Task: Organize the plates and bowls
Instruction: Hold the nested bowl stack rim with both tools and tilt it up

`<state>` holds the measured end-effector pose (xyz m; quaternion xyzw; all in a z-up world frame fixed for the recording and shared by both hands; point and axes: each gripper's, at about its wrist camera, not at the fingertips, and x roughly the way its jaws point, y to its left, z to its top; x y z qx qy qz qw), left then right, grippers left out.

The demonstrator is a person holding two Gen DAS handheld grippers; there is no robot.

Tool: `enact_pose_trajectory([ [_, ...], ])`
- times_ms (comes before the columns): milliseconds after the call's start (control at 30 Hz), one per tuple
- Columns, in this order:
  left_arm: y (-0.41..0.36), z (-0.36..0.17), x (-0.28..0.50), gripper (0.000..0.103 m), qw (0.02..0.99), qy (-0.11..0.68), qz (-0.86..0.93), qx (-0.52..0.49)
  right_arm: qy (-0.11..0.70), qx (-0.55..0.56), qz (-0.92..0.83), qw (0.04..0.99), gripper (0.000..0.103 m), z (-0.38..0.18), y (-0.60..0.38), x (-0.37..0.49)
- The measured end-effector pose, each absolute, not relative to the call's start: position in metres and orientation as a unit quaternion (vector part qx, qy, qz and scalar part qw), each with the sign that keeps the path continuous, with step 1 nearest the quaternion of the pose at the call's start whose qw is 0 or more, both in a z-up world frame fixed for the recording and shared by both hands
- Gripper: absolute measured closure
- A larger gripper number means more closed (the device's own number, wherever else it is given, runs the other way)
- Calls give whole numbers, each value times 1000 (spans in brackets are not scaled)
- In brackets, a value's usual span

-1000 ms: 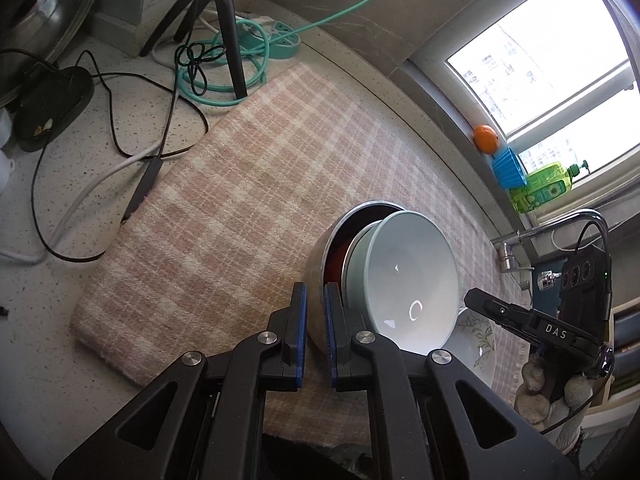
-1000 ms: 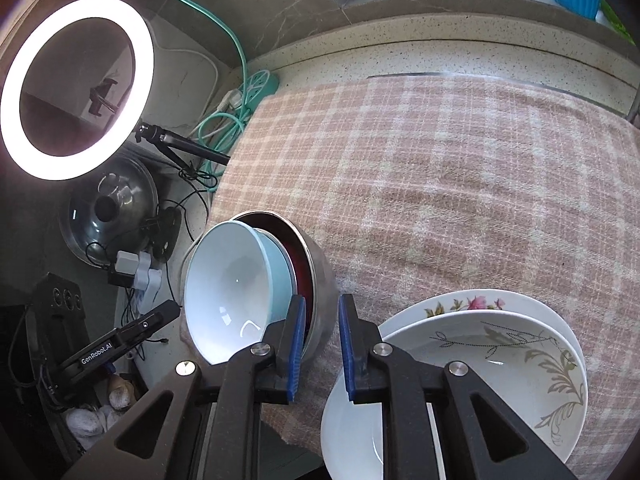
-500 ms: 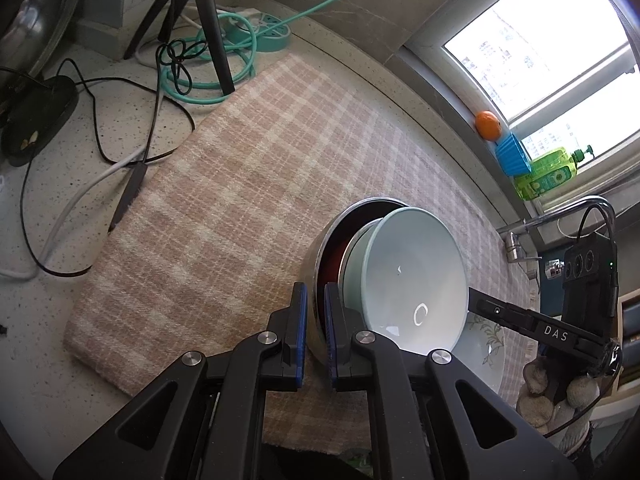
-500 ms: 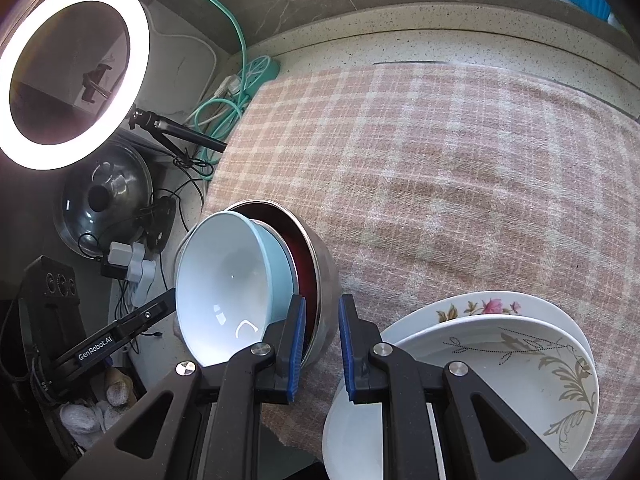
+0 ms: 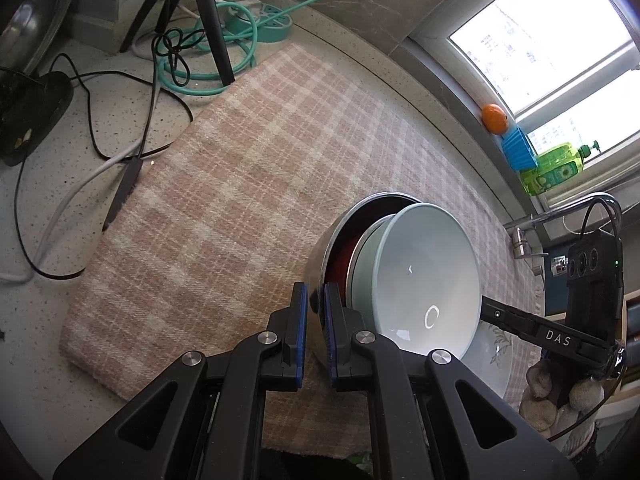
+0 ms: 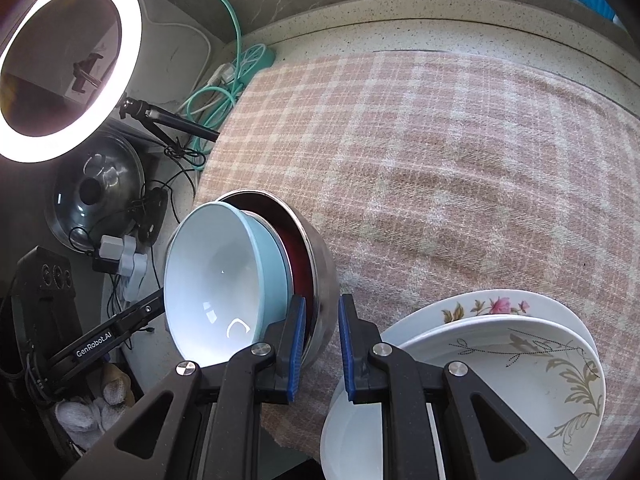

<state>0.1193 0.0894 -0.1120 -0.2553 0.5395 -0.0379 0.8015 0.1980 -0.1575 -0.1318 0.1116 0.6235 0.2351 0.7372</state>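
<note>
A steel bowl (image 5: 324, 248) (image 6: 324, 264) holds a dark red bowl (image 6: 294, 256) and a pale blue bowl (image 5: 424, 276) (image 6: 216, 280) nested inside. The stack is tilted and held off the plaid cloth (image 5: 248, 184). My left gripper (image 5: 315, 336) is shut on the steel bowl's rim. My right gripper (image 6: 320, 344) grips the opposite side of that rim, jaws a little wider than before. A stack of white floral plates (image 6: 500, 320) lies on the cloth at lower right of the right wrist view, and below the bowls in the left wrist view (image 5: 496, 352).
Cables and a teal power strip (image 5: 260, 28) lie at the cloth's far left with a tripod (image 5: 208, 20). A ring light (image 6: 68, 64) and pot lid (image 6: 96, 196) stand left. An orange (image 5: 494, 118) and green bottle (image 5: 556, 168) sit on the windowsill; a tap (image 5: 560, 216) is at right.
The bowl stack has tilted and shifted slightly in both views. The right gripper's jaws have spread a little around the steel rim. The left gripper stays clamped.
</note>
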Motion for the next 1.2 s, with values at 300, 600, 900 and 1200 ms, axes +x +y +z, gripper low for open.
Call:
enact_pose_trajectory([
  [300,89,-115,123,96,799,542,-41,-257,628,97,237,735,93,-134,-151,198],
  [600,87,-114,123,97,802,540,-37,-252,634,106,229,731,94,-134,-153,199],
  [900,88,-115,123,97,802,539,-38,-253,635,103,224,732,94,-133,-152,199],
  [1200,89,-109,122,97,806,535,-38,-250,633,109,223,733,94,-130,-151,197],
])
